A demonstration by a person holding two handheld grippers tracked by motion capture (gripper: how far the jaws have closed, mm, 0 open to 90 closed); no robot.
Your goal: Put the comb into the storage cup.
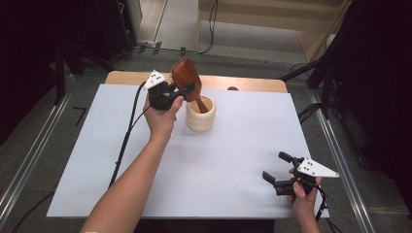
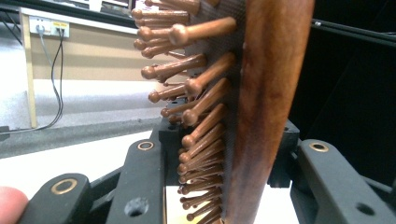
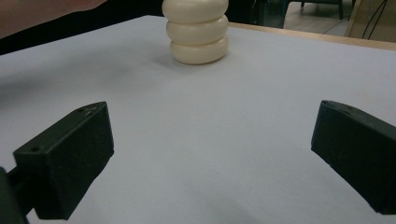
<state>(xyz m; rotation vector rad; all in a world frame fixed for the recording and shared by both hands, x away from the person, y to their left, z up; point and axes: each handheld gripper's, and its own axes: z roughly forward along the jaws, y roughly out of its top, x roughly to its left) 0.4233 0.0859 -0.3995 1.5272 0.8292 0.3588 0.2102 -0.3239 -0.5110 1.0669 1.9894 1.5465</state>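
Right gripper at 5 o'clock on the white table sheet, near the front edge, jaws spread wide with nothing between them (bare sheet between the two black pads in the right gripper view). Well apart from the cream ribbed wooden cup, at about 12 o'clock from table centre, upright on the sheet; same cup seen far ahead between the right jaws. Left gripper at 11 o'clock, just left of the cup, clenched on the reddish-brown wooden paddle hairbrush. Brush tilted, handle end down inside the cup, head up above the rim. Left gripper view: brush edge-on between the jaws, wooden bristle pins toward the left.
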